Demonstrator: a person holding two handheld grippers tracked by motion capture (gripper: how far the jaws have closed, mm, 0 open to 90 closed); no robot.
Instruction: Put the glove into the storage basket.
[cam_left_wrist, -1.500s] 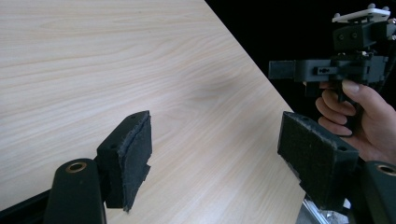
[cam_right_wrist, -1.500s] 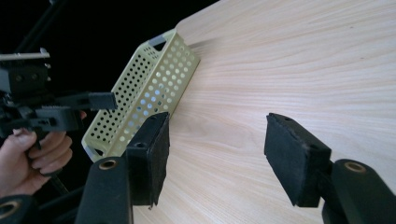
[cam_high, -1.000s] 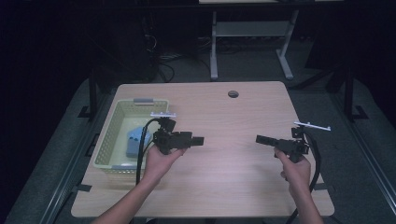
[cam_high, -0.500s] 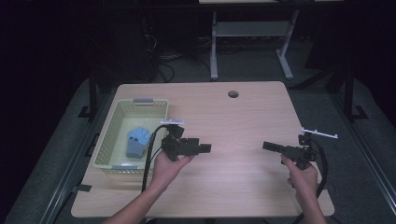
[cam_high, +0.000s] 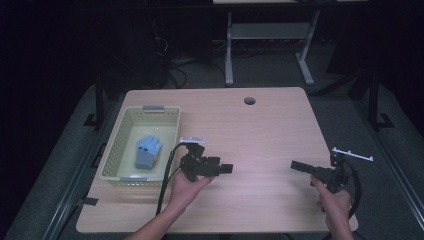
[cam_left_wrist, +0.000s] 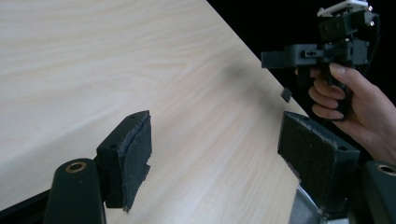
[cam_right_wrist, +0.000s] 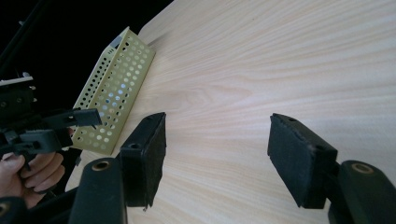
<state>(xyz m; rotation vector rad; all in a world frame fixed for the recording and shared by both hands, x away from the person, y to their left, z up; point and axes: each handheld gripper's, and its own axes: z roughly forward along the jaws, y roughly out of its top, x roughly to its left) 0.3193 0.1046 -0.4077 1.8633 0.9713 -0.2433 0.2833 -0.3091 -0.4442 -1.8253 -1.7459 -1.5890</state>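
Observation:
A person holds my left gripper over the near middle of the wooden table, pointing right, with its jaws open and nothing between them. In the left gripper view the pads stand wide apart above bare wood. My right gripper hangs near the table's right front corner and points left toward the other one, open and empty. Its pads are spread over bare wood in the right gripper view. A blue cloth-like object lies in the pale green basket.
The perforated basket stands at the table's left side, just left of the left hand. A round cable hole sits near the far edge. Dark floor, cables and a white table frame lie beyond the table.
Both hands have drawn back toward the near edge of the table and sunk a little. The left gripper has shifted right, away from the basket. Both jaws stay open.

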